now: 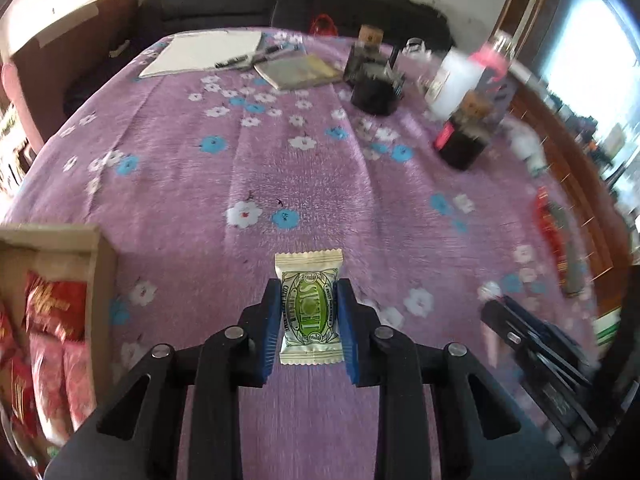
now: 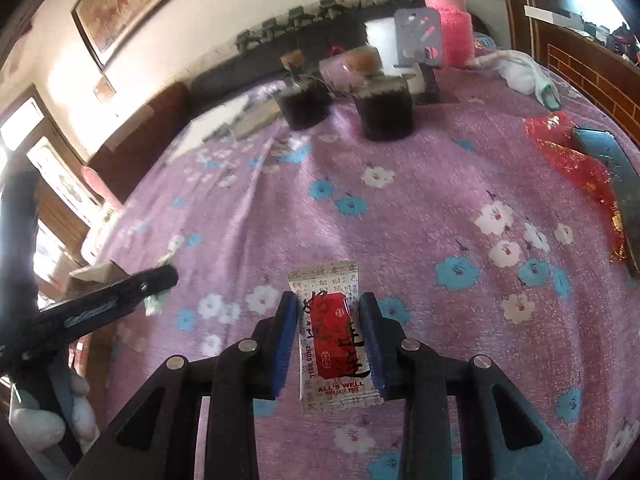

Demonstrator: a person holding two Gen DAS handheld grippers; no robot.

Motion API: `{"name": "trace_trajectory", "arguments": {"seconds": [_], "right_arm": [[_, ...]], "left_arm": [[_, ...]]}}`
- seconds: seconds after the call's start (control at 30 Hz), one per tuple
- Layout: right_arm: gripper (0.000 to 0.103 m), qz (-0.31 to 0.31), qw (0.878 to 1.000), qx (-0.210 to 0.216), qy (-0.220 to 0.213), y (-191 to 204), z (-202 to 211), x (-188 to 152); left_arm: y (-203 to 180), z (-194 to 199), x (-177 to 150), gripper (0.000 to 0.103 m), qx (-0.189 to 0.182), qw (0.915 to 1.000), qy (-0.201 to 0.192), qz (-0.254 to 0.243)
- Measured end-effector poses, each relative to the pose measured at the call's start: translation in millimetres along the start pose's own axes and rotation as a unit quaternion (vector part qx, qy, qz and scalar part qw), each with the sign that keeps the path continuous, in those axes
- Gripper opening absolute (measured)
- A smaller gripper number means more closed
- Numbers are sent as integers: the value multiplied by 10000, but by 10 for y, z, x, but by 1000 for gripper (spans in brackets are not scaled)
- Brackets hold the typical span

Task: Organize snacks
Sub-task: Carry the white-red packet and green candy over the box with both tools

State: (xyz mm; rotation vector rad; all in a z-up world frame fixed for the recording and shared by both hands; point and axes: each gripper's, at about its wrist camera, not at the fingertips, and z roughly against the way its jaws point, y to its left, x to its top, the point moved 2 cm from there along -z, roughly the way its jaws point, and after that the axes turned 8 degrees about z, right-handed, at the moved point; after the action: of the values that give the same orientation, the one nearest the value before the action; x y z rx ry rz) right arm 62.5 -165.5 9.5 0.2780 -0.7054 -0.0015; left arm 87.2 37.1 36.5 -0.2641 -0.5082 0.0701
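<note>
Black linkage arms of the left tongs (image 1: 308,320) fill the bottom of the left wrist view, and their blue pads are clenched on a small green-and-cream snack packet (image 1: 309,308), which stands lengthwise between them above the cloth. In the right wrist view the right tongs (image 2: 330,338) are likewise clamped on a red-and-white snack packet (image 2: 334,340), printed with "ALL'S WELL", its crimped ends sticking out past the pads at both front and back.

Under both lies the bench, covered by a purple cloth (image 1: 280,152) with white and blue flowers. At the left edge of the left wrist view sits an open cardboard box (image 1: 102,264) holding red and pink snack packets (image 1: 56,312). The left tongs with their green packet are just to the right of that box, outside it.

Toward the far side of the bench stand two dark jars (image 2: 384,114), with corks above them, one near the other. Behind them are a pink bottle (image 2: 446,20) and a white cloth (image 2: 516,68). A white pad (image 1: 208,52) with pens on it and a notebook (image 1: 300,70) lie at the far left. A red wrapper (image 2: 572,160) lies at the right edge, touching a dark flat object whose nature I cannot tell.
</note>
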Motion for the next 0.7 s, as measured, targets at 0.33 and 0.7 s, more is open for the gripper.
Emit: {"name": "trace_trajectory", "arguments": {"seconds": [0.33,0.7], "right_arm": [[33,154,9995,250,-123,189,40,-66],[32,888,9898,1103,166,1303,197,-234]], "left_arm": [[967,1214,-526,24,-663,9896,-722,1057],[2228,1633,-1076,24,352,9757,-1108,1860]]}}
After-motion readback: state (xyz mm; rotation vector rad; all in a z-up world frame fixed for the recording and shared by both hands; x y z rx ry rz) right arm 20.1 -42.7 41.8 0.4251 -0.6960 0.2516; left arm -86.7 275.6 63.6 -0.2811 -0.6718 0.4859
